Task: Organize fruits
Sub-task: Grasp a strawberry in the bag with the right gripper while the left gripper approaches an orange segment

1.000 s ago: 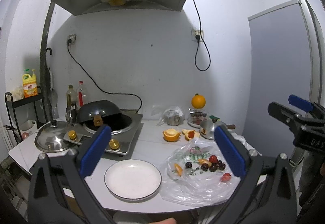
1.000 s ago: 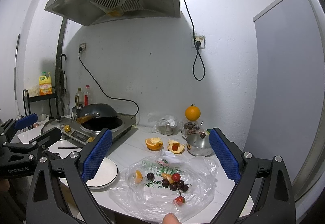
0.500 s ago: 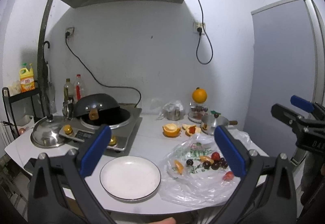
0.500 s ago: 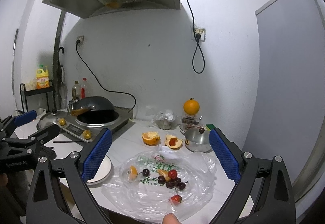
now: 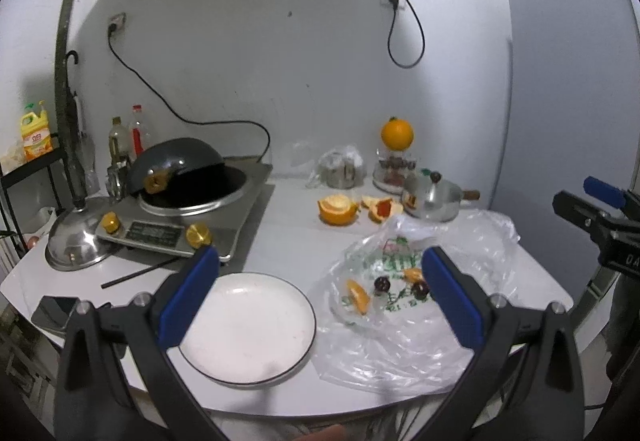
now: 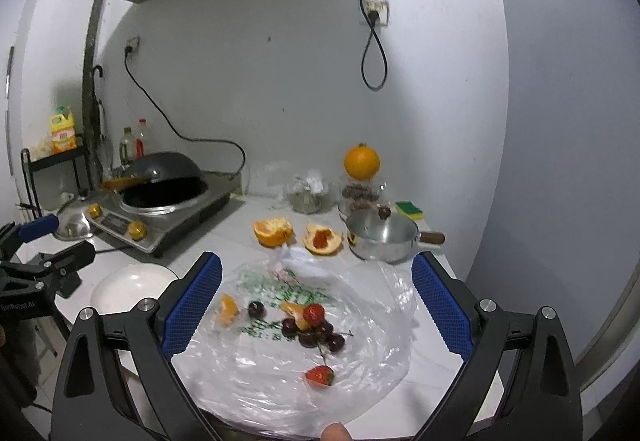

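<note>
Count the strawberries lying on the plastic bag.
2: one strawberry sits atop the cherry cluster mid-bag, the other lies alone nearer the camera. More may hide under folds of the plastic bag.

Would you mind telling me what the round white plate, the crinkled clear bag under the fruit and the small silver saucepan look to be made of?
The round white plate looks like glazed ceramic: glossy, with a thin dark rim line. The crinkled clear bag is thin plastic film: transparent, wrinkled, green print. The small silver saucepan appears polished metal, perhaps steel or aluminium, with a brown, seemingly wooden handle.
</note>
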The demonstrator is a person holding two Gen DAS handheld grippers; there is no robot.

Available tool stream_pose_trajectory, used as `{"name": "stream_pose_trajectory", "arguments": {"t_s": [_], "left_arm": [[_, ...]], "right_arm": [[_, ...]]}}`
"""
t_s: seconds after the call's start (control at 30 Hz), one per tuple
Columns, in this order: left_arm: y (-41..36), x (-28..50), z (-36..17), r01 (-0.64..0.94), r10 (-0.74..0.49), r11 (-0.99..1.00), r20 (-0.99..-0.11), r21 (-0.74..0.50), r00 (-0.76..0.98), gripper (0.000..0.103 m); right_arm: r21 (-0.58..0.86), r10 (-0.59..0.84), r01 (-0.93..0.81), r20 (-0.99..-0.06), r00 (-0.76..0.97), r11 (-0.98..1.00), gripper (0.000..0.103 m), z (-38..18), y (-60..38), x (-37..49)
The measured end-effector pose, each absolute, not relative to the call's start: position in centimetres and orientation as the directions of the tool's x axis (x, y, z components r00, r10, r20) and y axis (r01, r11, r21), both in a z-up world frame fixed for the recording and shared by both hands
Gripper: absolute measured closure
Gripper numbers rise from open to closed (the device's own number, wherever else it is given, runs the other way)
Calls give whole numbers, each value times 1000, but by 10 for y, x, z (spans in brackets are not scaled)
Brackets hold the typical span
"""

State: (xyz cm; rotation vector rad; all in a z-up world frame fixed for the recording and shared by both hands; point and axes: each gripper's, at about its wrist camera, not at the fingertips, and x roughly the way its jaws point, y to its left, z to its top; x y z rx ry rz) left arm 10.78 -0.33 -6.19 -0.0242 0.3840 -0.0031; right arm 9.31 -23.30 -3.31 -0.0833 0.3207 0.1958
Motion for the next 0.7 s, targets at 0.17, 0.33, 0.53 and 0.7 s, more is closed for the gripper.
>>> {"name": "stream_pose_trajectory", "arguments": {"t_s": [0.17, 0.33, 0.53, 0.7], "left_arm": [[-13, 133, -79, 13, -4, 1000, -422, 17, 907, 2], [-23, 156, -98, 24, -5, 999, -476, 33, 879, 2], [-32, 180, -122, 40, -8, 998, -532, 48, 847, 2], [-41, 195, -137, 62, -14, 996, -573, 65, 820, 9]], "right_arm": [[-88, 169, -218, -387, 907, 972, 21, -55, -238, 115], [-98, 178, -251, -470, 864, 963, 34, -82, -244, 138], [-75, 195, -282, -555, 809, 956, 51, -116, -254, 160], [-38, 232, -321, -611, 757, 946, 55, -139, -256, 175]]}}
